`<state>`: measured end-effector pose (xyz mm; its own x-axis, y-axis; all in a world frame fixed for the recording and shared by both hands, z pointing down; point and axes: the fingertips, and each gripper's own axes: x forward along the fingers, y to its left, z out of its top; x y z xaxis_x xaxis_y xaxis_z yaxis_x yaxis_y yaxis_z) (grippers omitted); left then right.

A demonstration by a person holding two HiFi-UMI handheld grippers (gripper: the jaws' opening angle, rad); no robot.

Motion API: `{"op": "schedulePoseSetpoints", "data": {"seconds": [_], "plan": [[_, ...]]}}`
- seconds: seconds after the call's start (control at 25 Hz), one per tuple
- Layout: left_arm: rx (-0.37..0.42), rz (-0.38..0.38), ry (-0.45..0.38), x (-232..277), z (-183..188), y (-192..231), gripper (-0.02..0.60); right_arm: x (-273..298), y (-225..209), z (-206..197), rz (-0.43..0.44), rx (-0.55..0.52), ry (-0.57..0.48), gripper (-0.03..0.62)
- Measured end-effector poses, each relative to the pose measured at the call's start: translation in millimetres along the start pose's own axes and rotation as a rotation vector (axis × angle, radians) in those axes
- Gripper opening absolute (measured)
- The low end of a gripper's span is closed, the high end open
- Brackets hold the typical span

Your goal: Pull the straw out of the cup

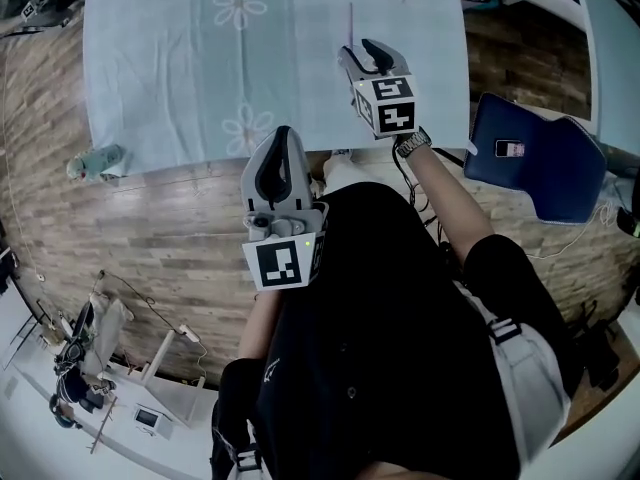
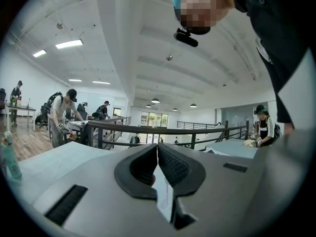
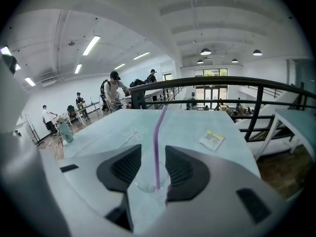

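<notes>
**Inspector:** Which step was in hand?

**Assistant:** The approach. The right gripper [image 3: 153, 153] had its jaws spread on either side of the purple straw [image 3: 157, 137], not touching it. The straw stood in the clear cup [image 3: 147, 184] on the table [image 3: 192, 125]. The left gripper [image 2: 157, 149] had its jaws pressed together on nothing.

**Inspector:** Next move?

**Assistant:** In my judgement, pinch the straw and lift it straight up; the light cup might come along with it.

**Inspector:** Any writing?

**Assistant:** The print on a small packet [image 3: 212, 139] was unreadable.

I count two grippers, the left gripper [image 1: 283, 138] and the right gripper [image 1: 365, 56], plus one straw [image 3: 157, 142], one cup [image 3: 146, 184], one packet [image 3: 212, 139], one bottle [image 3: 65, 131] and one table [image 1: 160, 58].
</notes>
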<state>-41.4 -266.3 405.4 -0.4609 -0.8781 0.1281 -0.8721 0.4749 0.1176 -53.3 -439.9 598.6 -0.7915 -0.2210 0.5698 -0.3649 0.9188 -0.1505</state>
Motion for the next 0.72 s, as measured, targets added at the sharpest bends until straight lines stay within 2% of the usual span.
{"op": "schedulePoseSetpoints", "data": {"seconds": [0.28,0.48,0.72], "plan": [[0.007,0.044,0.023,-6.4,-4.2,9.6,0.017,14.6,-5.9,-1.5,-0.053,-0.021,0.040,0.152],[-0.002,0.078,0.028,-8.9,-7.4,20.0,0.017,23.4,-4.3,-1.2,-0.043,-0.018,0.063,0.135],[-0.014,0.094,0.019,-8.0,-6.1,24.2,0.017,22.6,-6.3,-3.3,-0.046,-0.025,0.062,0.061]]}}
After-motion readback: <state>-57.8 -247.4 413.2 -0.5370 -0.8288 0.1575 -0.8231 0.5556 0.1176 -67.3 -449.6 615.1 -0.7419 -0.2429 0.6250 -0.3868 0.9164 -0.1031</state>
